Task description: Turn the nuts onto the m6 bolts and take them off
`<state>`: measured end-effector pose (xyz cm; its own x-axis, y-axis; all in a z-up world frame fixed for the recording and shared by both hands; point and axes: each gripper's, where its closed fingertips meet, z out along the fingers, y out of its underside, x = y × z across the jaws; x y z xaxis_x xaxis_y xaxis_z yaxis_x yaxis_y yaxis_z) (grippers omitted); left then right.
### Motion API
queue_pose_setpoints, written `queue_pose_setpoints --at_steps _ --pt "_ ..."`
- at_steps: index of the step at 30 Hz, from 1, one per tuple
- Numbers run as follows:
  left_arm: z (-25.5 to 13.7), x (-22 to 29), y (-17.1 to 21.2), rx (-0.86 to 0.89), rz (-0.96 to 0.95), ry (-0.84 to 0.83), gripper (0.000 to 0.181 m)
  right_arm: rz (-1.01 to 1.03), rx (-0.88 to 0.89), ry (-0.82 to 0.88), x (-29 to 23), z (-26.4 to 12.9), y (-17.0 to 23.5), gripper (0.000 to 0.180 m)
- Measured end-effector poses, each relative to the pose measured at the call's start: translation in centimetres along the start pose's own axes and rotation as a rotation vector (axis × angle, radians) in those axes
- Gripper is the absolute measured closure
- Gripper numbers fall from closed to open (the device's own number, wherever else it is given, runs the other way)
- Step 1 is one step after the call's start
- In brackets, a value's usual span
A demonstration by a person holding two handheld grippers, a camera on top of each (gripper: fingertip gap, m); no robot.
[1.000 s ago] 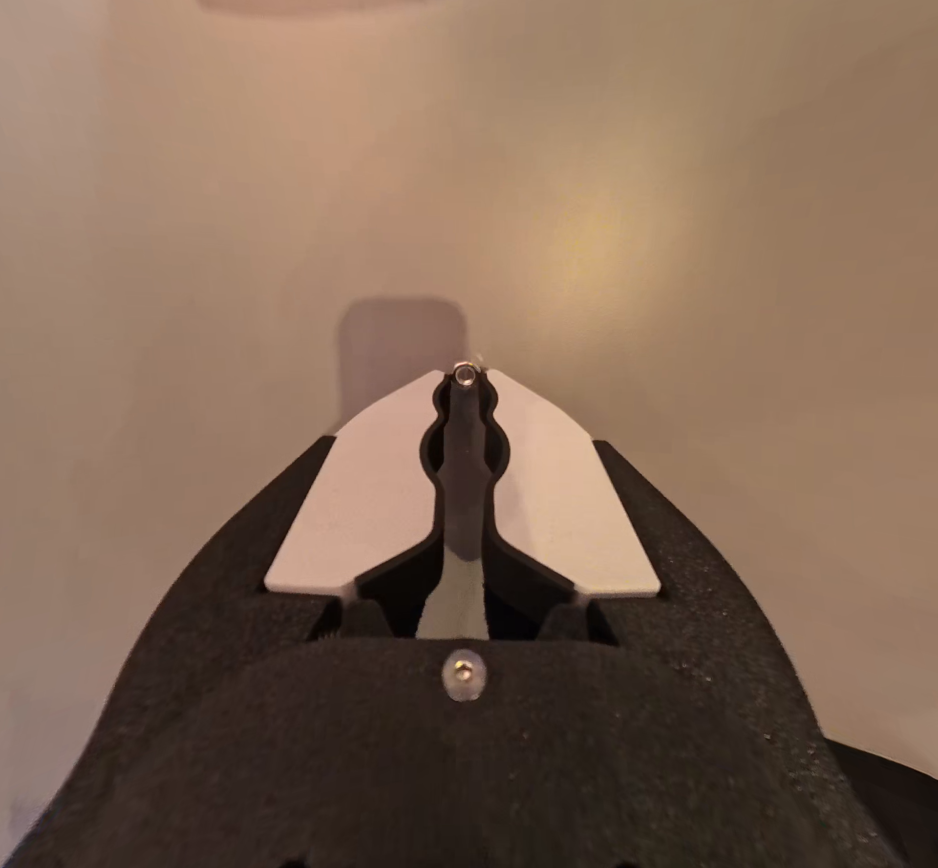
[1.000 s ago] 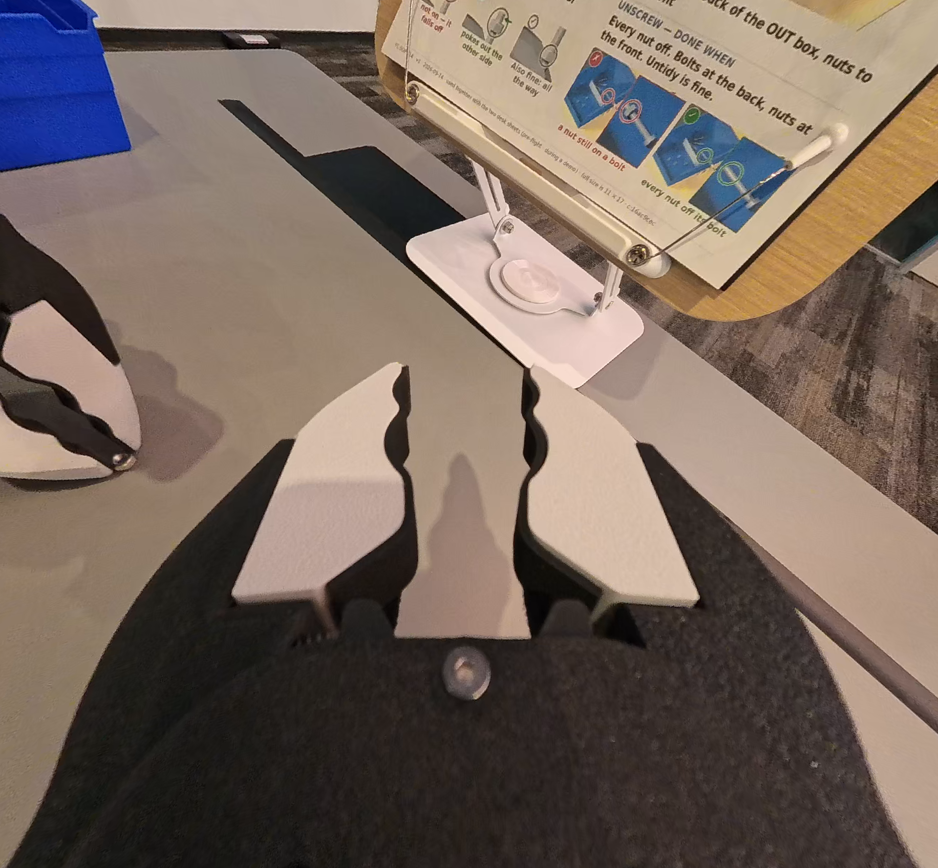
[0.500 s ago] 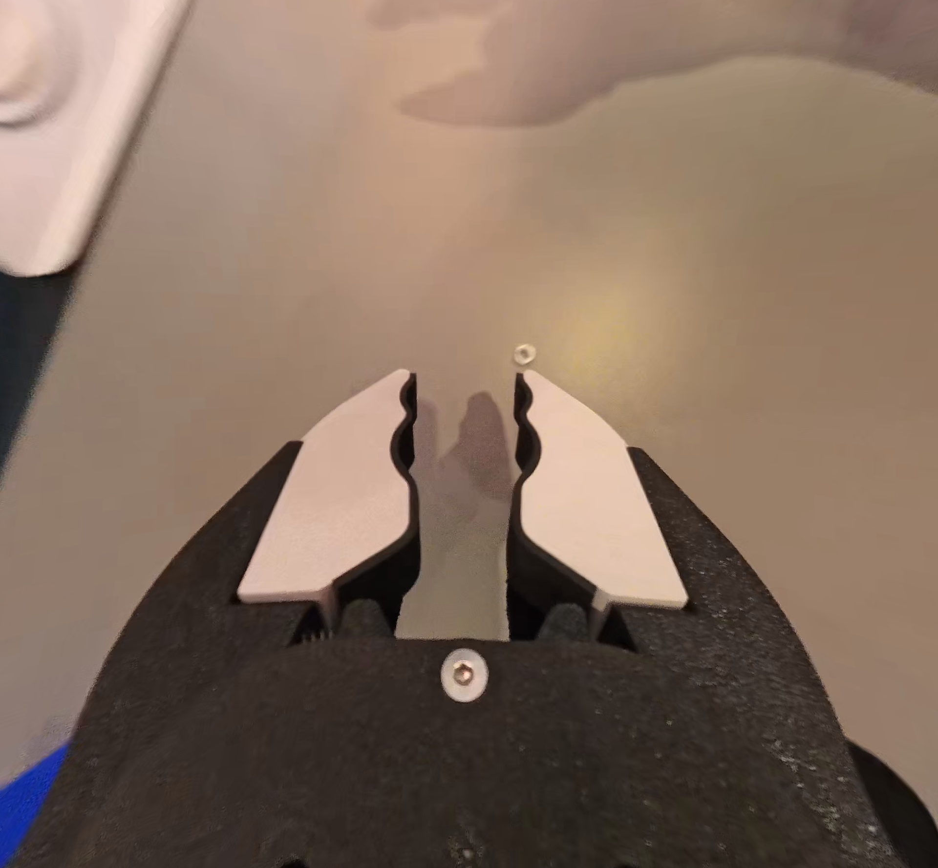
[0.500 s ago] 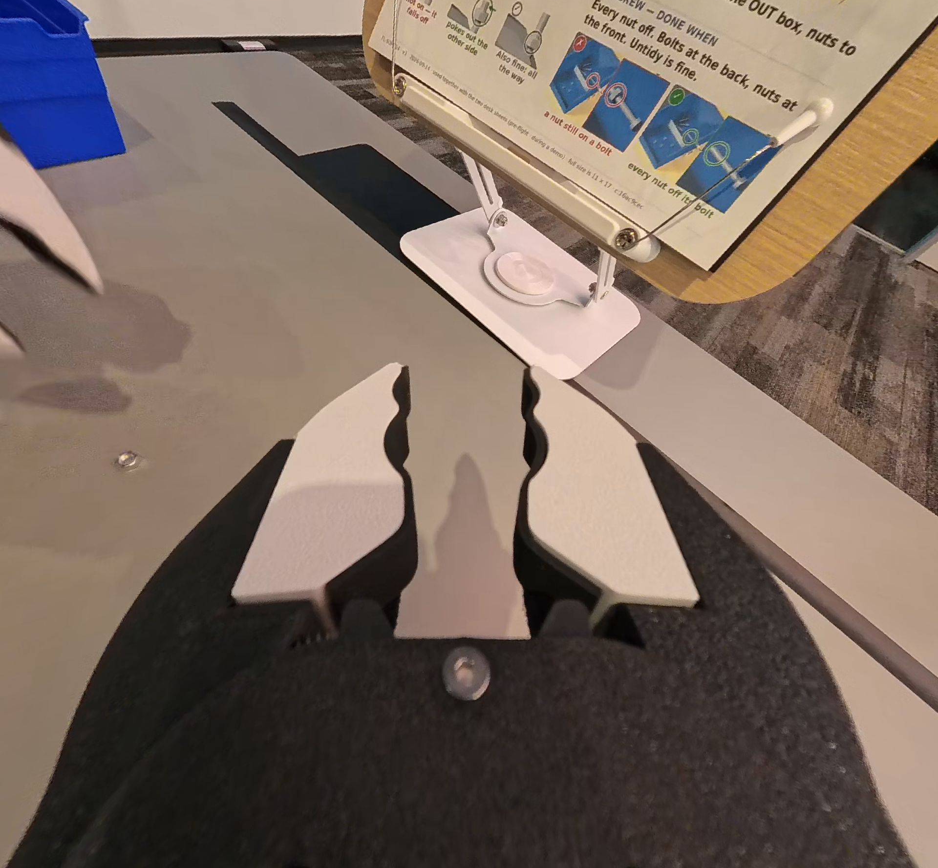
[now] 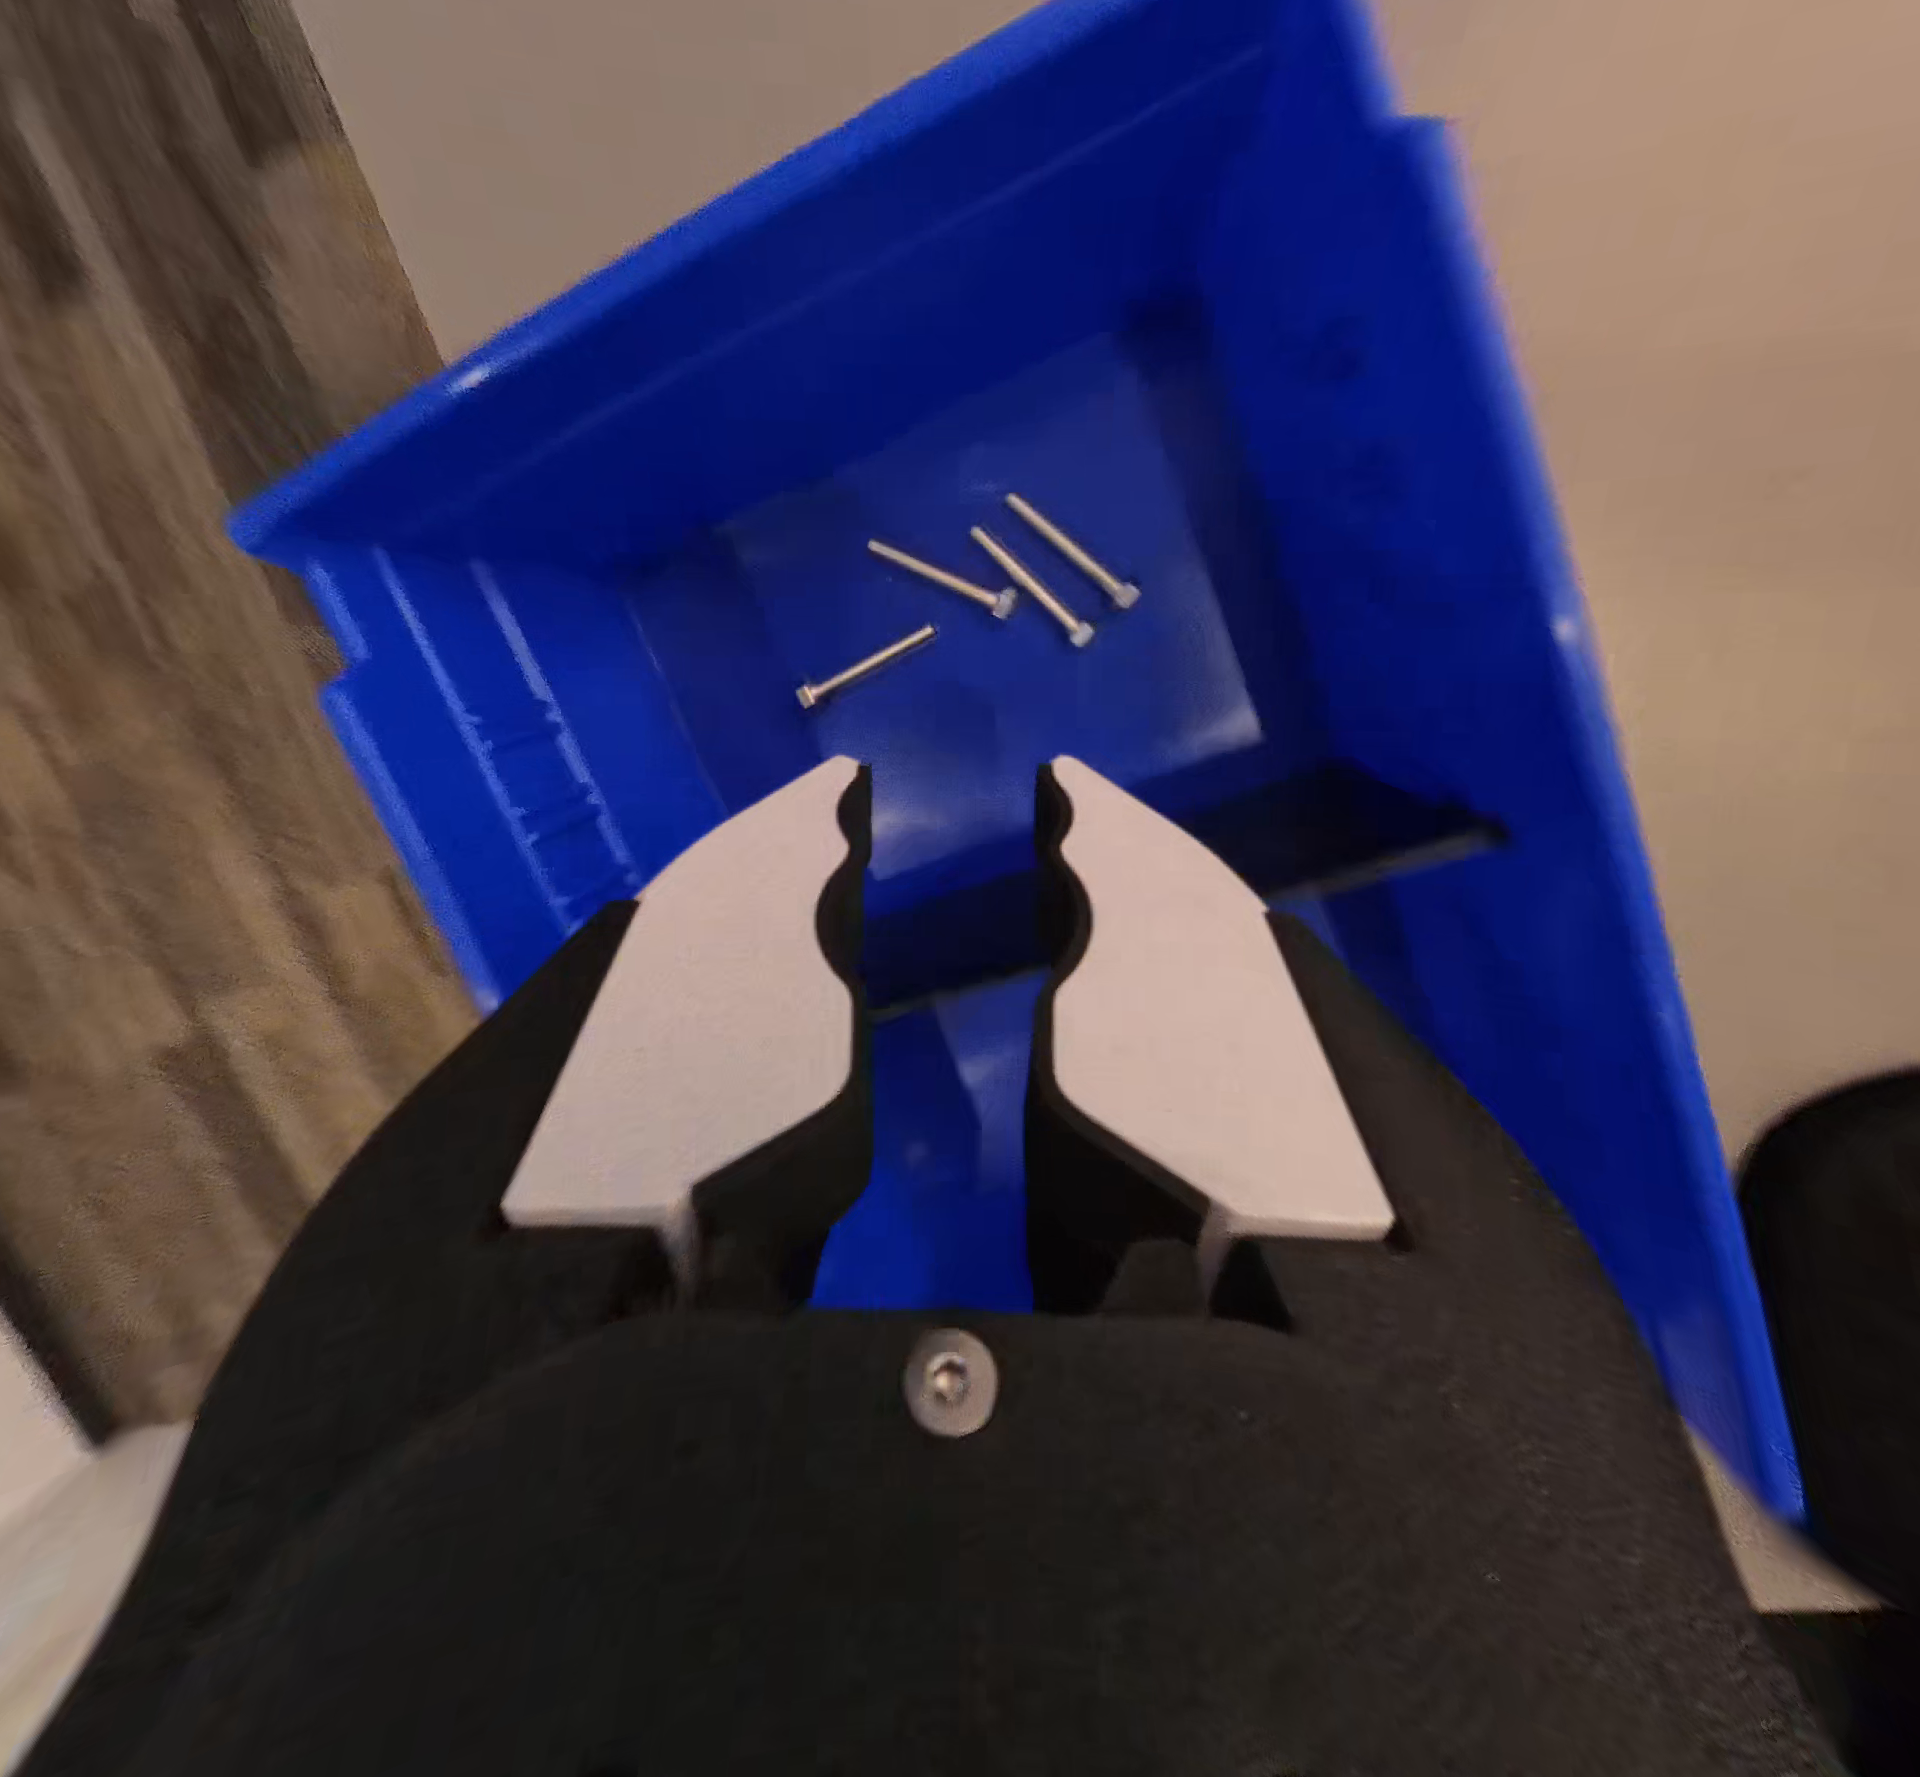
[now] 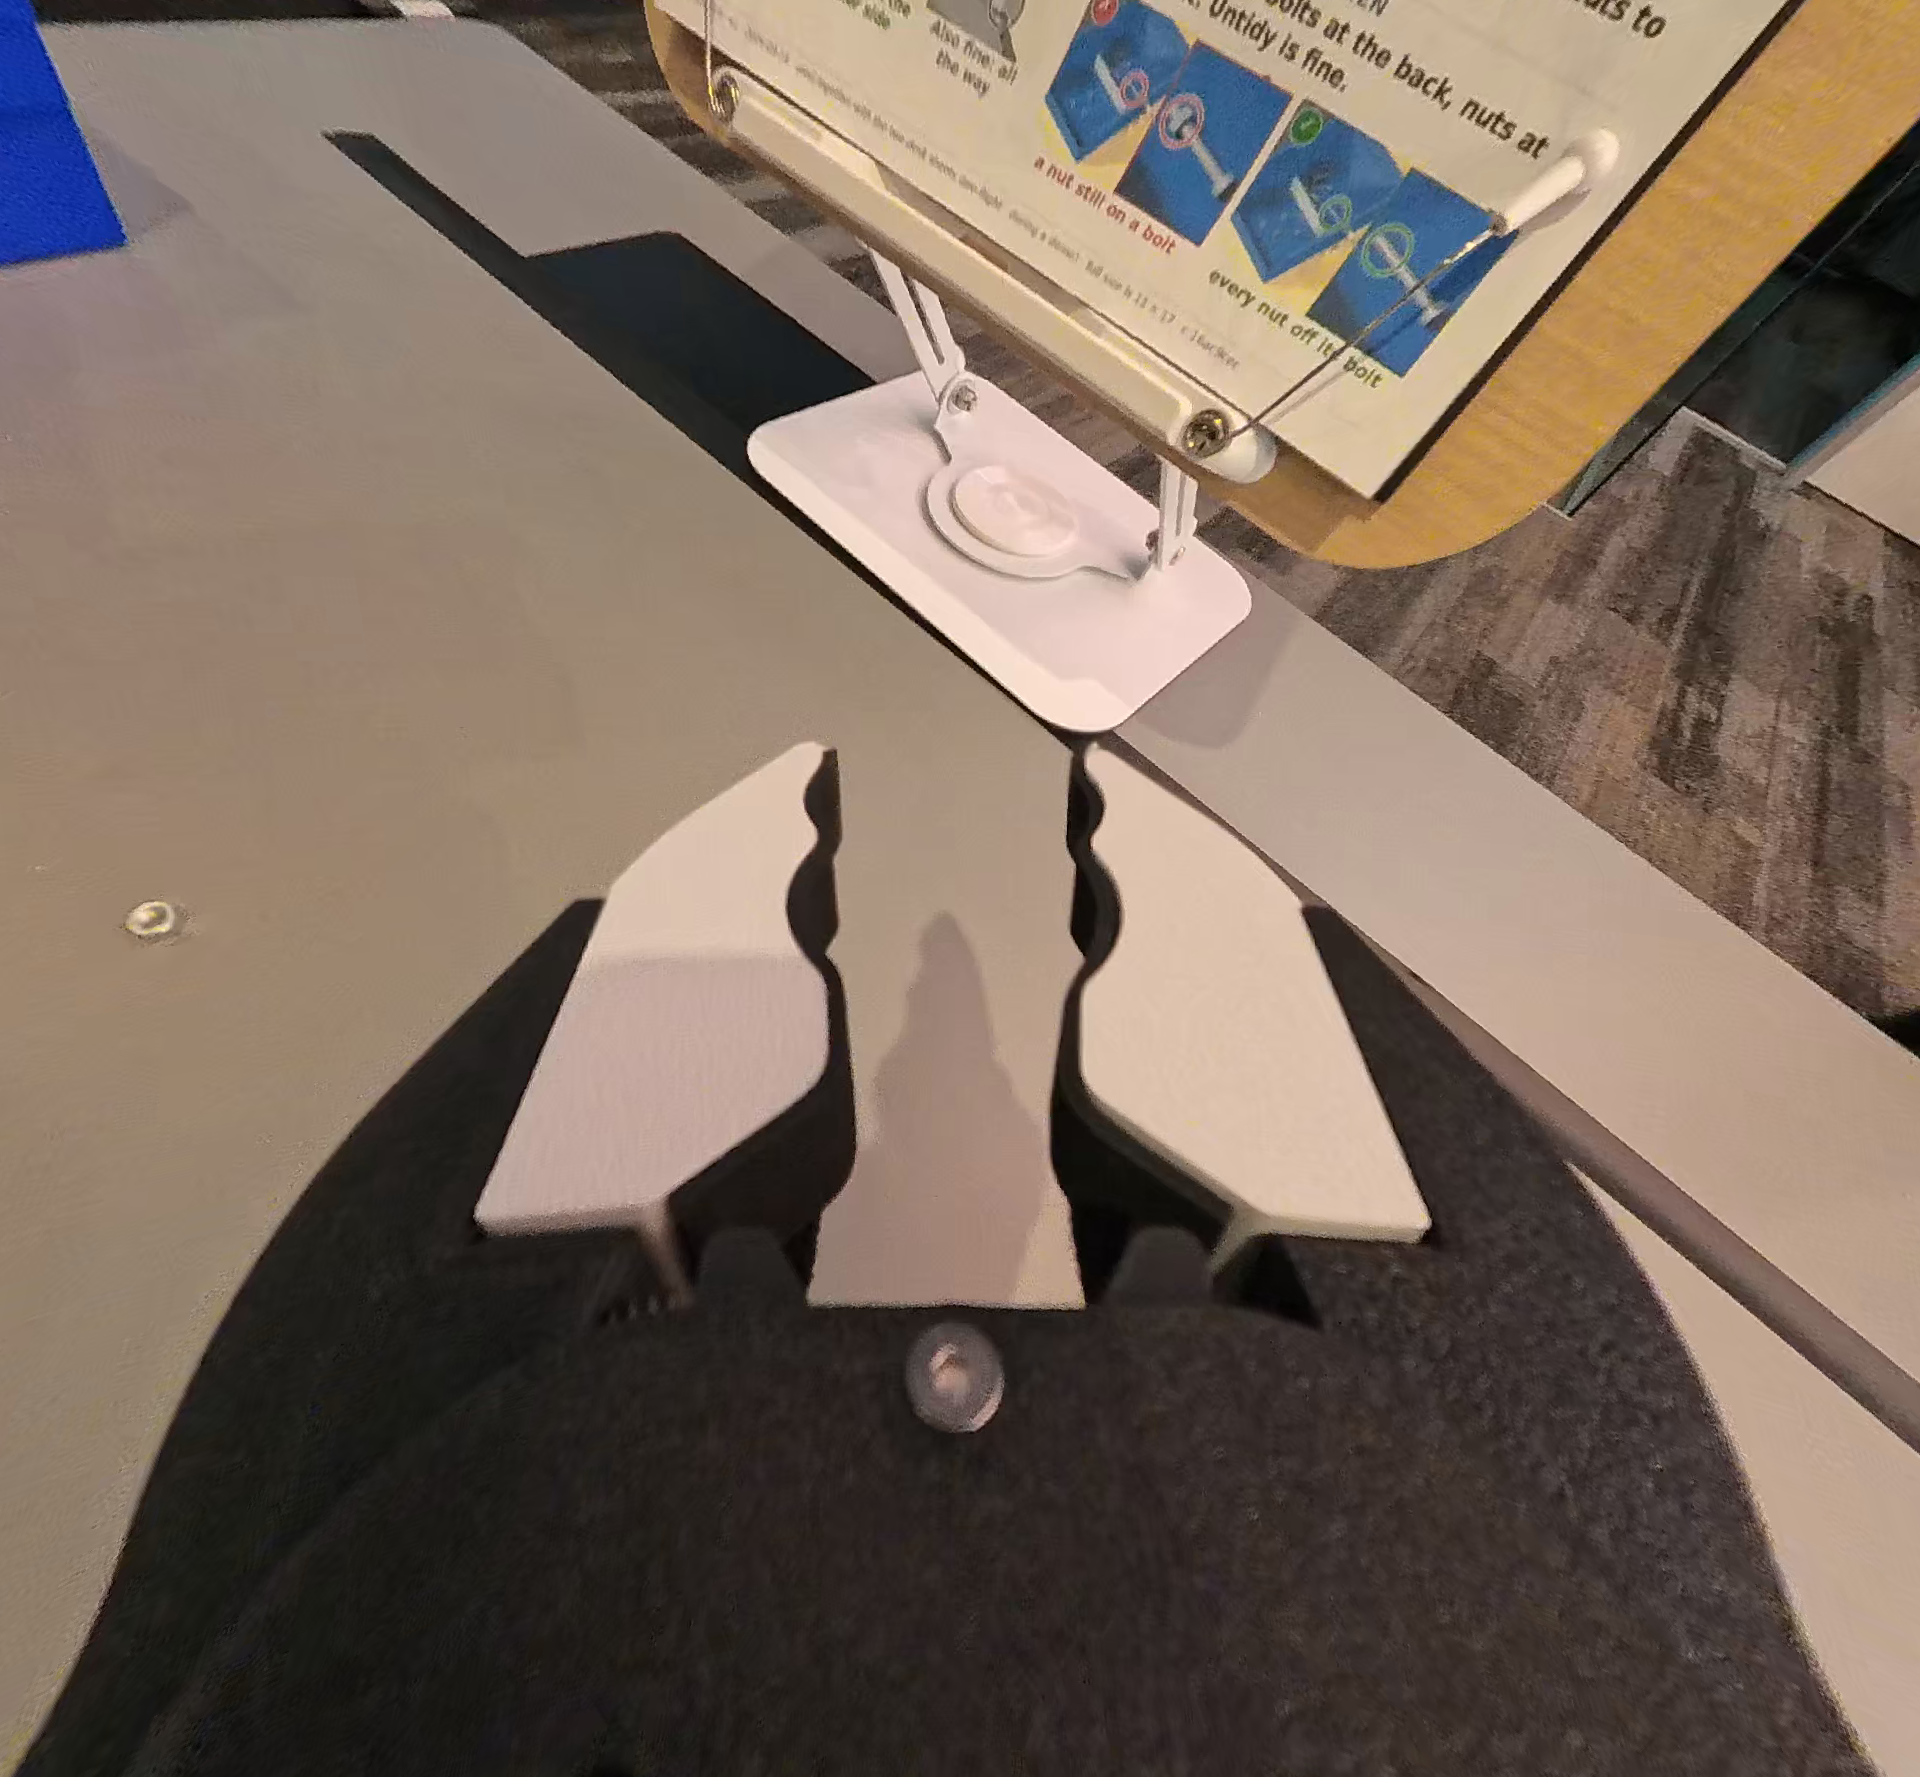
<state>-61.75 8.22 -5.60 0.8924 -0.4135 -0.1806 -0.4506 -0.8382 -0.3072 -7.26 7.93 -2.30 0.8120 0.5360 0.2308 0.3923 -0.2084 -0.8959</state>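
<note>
In the left wrist view a blue bin [image 5: 1371, 397] lies ahead, with several thin silver bolts [image 5: 940, 574] on its floor at the far end. My left gripper [image 5: 954, 769] is open and empty, hovering over the bin's near part, short of the bolts. In the right wrist view a small silver nut [image 6: 156, 919] lies alone on the grey table [image 6: 364, 636], to the left of my right gripper [image 6: 951, 761], which is open and empty above the table.
A white stand base [image 6: 997, 564] holds a wooden board with an instruction sheet [image 6: 1247, 96] near the table's far edge. Part of a blue bin [image 6: 42, 117] shows at far left. Carpet floor [image 6: 1662, 688] lies beyond the edge. A dark divider [image 5: 1351, 844] crosses the bin. The grippers' ends are close to 55 cm from one another.
My left gripper opened, left the nut on the table, and swung away to above the blue bin with the bolts. My right gripper stayed open and shifted slightly.
</note>
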Motion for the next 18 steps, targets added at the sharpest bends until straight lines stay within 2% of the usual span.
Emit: queue_pose_setpoints --at_steps 4,7,14,18 --pt "4.7 -1.3 0.0 -0.092 -0.236 0.063 0.151 -0.009 -0.024 0.011 0.0 0.3 0.6 0.139" --pt "6.8 -1.2 0.2 -0.166 -0.360 0.111 0.151 -0.024 -0.047 0.016 0.0 0.5 1.0 0.139" --pt "8.9 -1.1 -0.3 -0.211 -0.529 0.158 0.148 -0.040 -0.062 0.023 0.0 0.7 1.3 0.138" --pt "9.5 -0.7 -0.4 -0.238 -0.548 0.162 0.146 -0.042 -0.053 0.029 0.3 0.4 1.1 0.138"
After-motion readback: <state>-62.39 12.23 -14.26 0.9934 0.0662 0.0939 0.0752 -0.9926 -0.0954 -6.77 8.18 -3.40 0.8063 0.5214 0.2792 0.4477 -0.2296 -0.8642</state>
